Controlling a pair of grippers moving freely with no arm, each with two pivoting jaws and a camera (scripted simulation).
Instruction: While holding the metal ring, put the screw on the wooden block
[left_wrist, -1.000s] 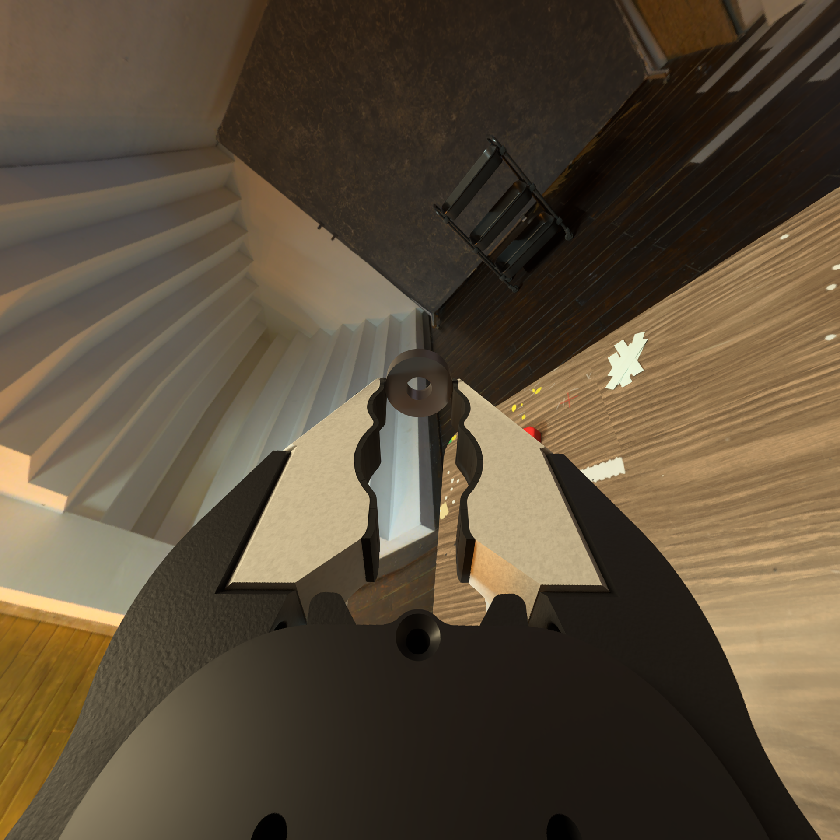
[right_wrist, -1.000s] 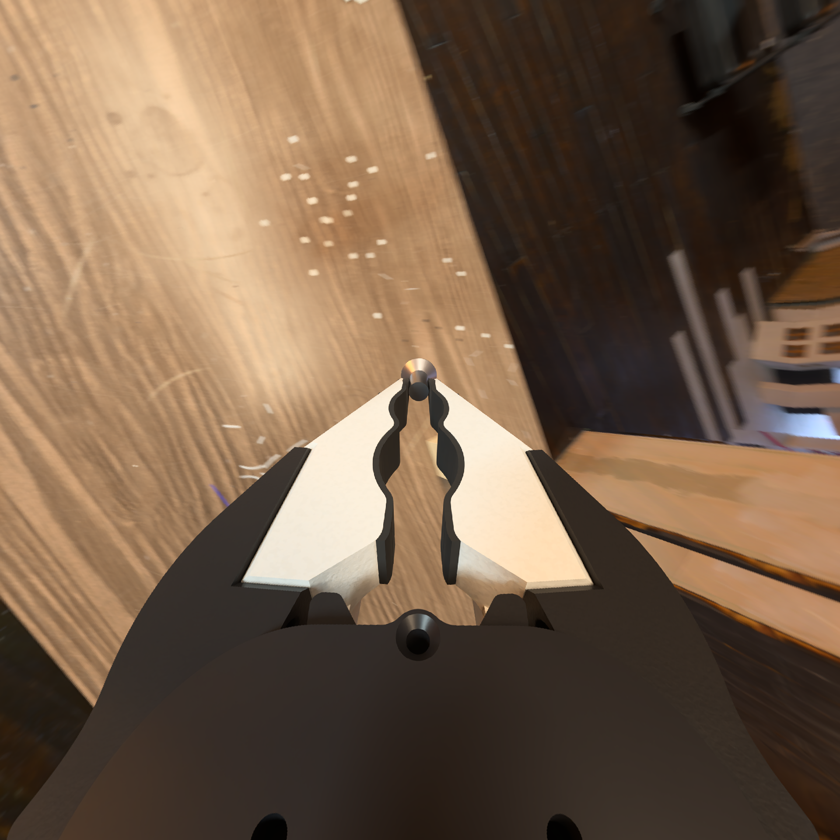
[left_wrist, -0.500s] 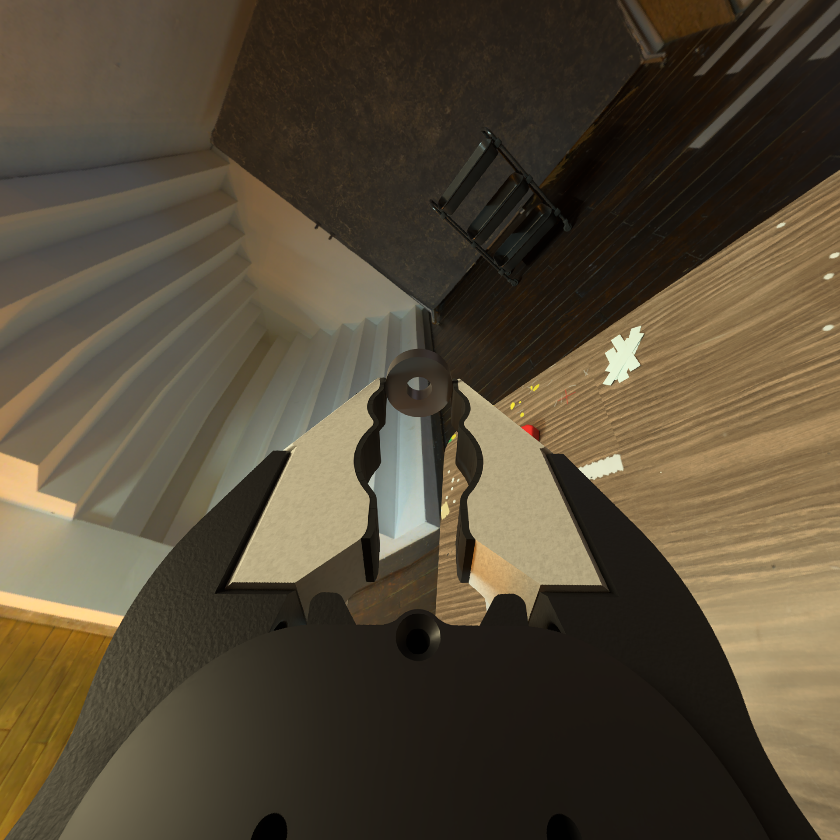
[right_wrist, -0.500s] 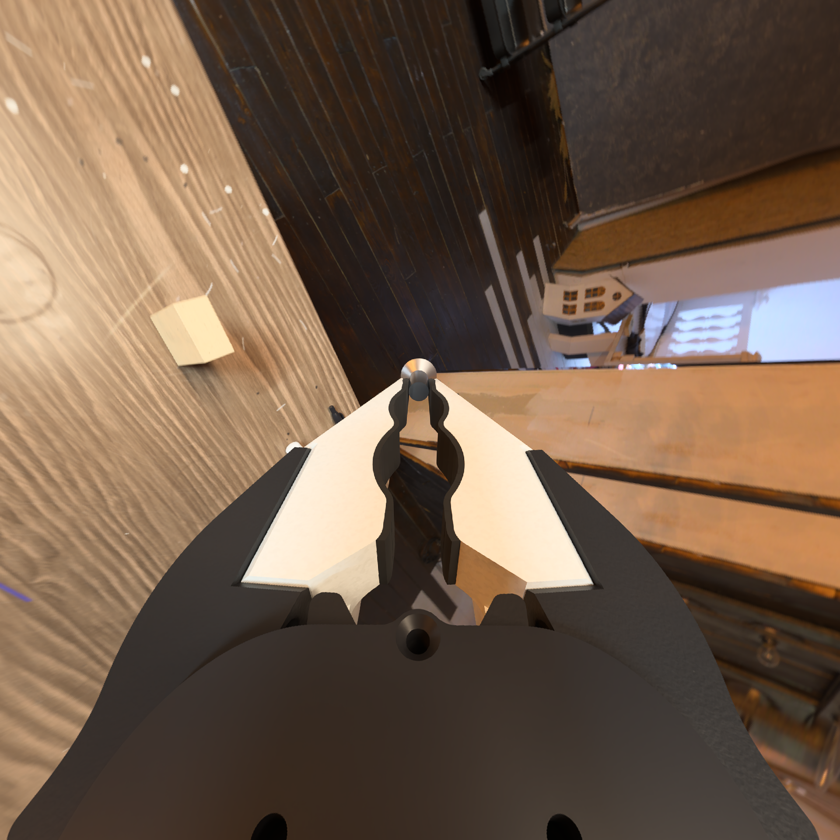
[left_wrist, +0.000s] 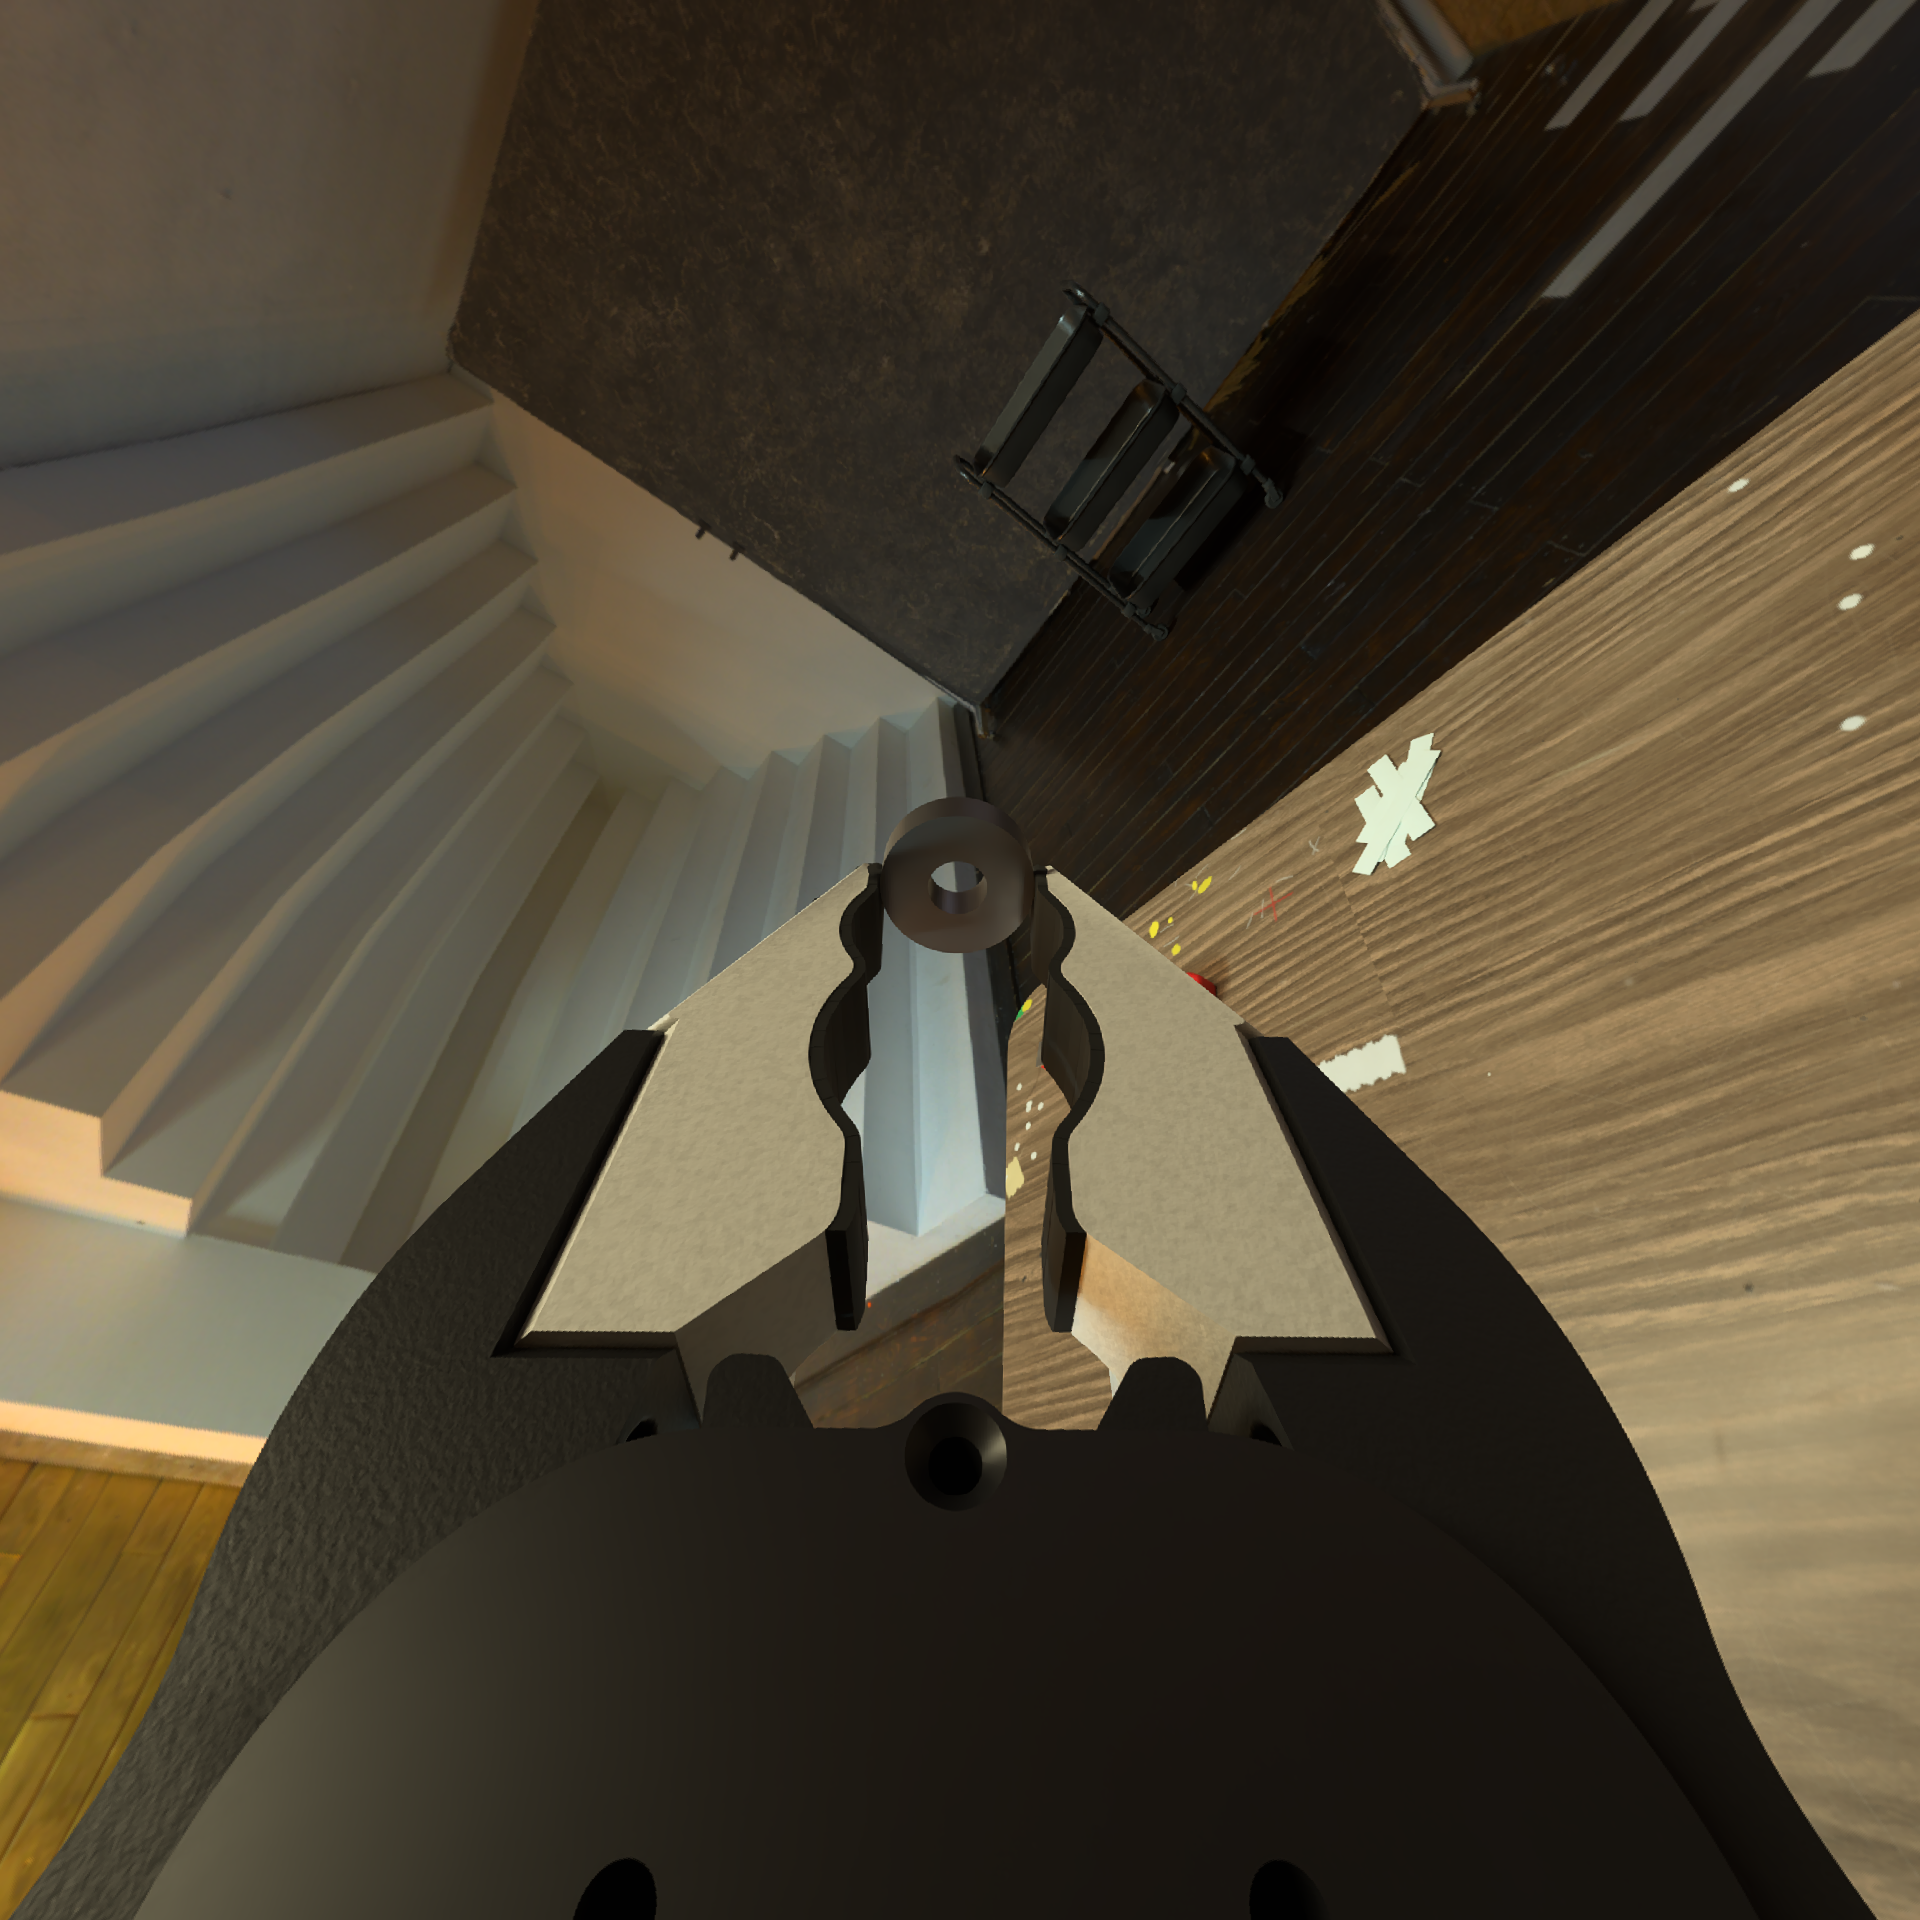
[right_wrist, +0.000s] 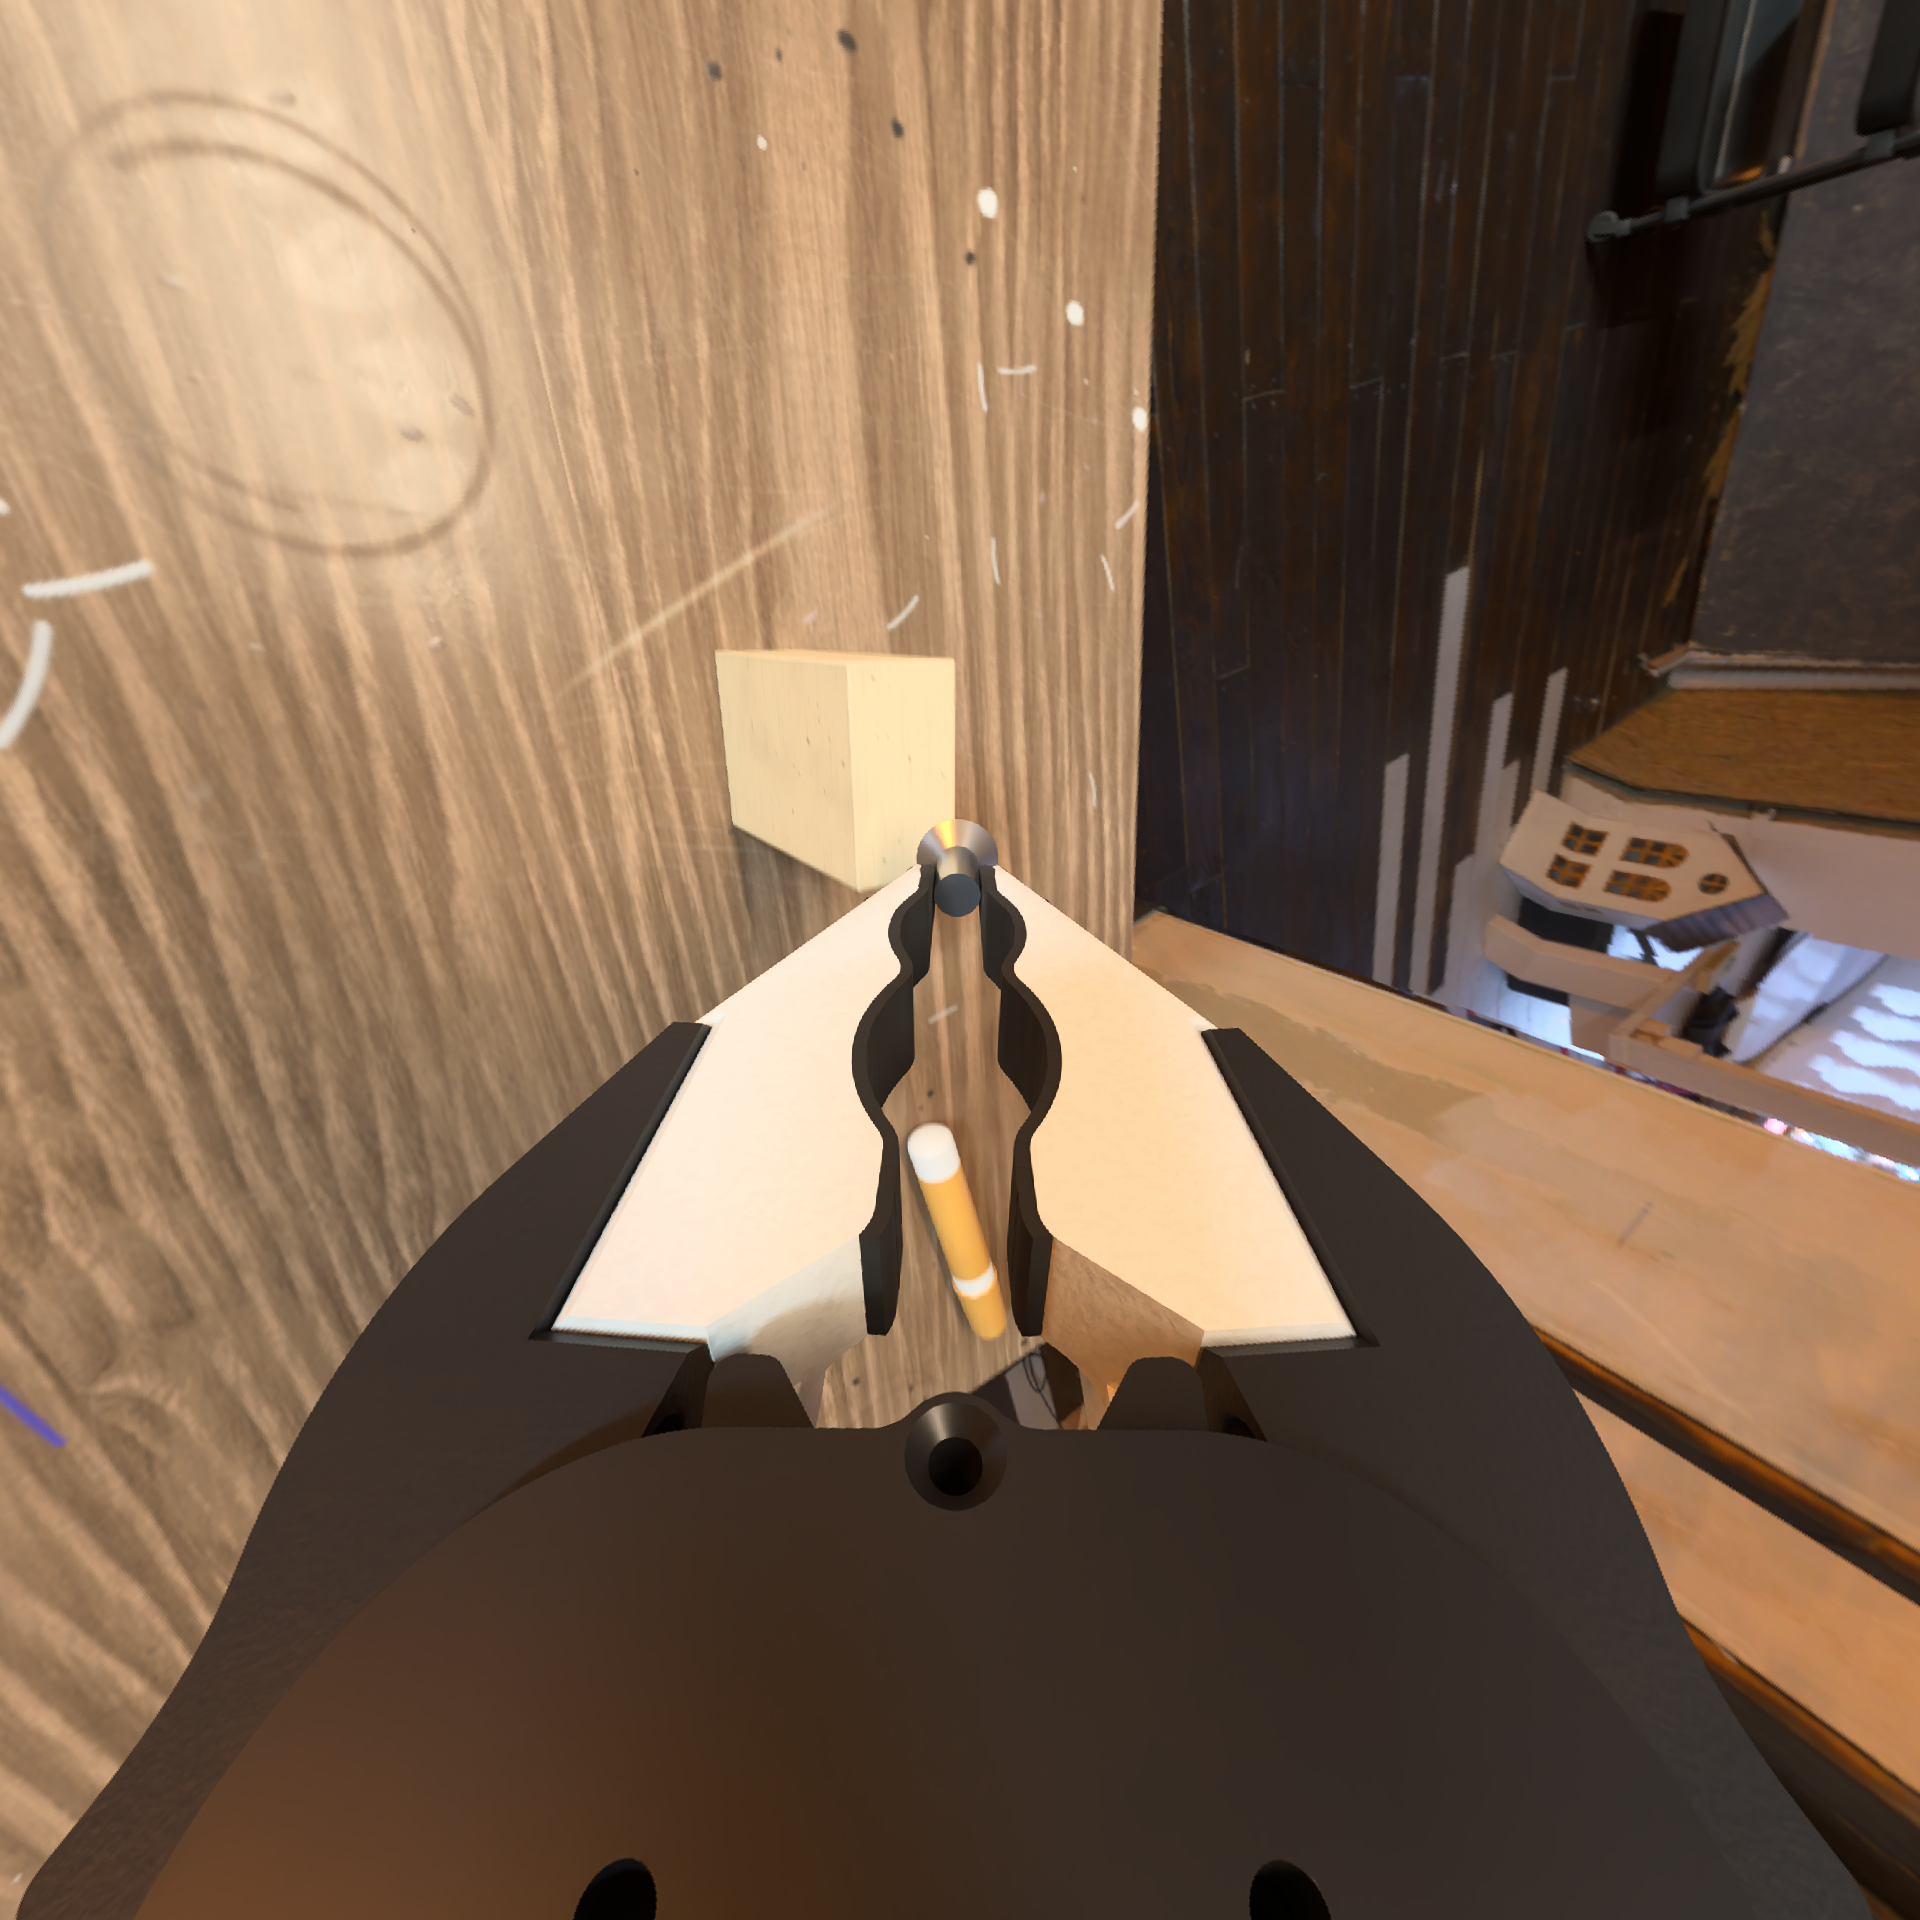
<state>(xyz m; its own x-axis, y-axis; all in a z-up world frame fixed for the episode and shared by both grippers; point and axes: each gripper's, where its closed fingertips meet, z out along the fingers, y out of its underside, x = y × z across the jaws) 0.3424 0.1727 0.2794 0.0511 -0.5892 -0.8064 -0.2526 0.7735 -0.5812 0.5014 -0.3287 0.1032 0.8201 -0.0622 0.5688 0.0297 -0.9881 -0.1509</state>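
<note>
Left tongs (left_wrist: 958, 894) gripping metal ring (left_wrist: 956, 891), right tongs (right_wrist: 957, 883) pinching screw (right_wrist: 957, 871) just before wooden block (right_wrist: 831, 764) on the surface (right_wrist: 520, 727)

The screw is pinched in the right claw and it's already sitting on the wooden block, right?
Not quite. The screw is pinched in the right claw, but it is not on the wooden block yet. The right wrist view shows it held in the air, short of the block.
</note>
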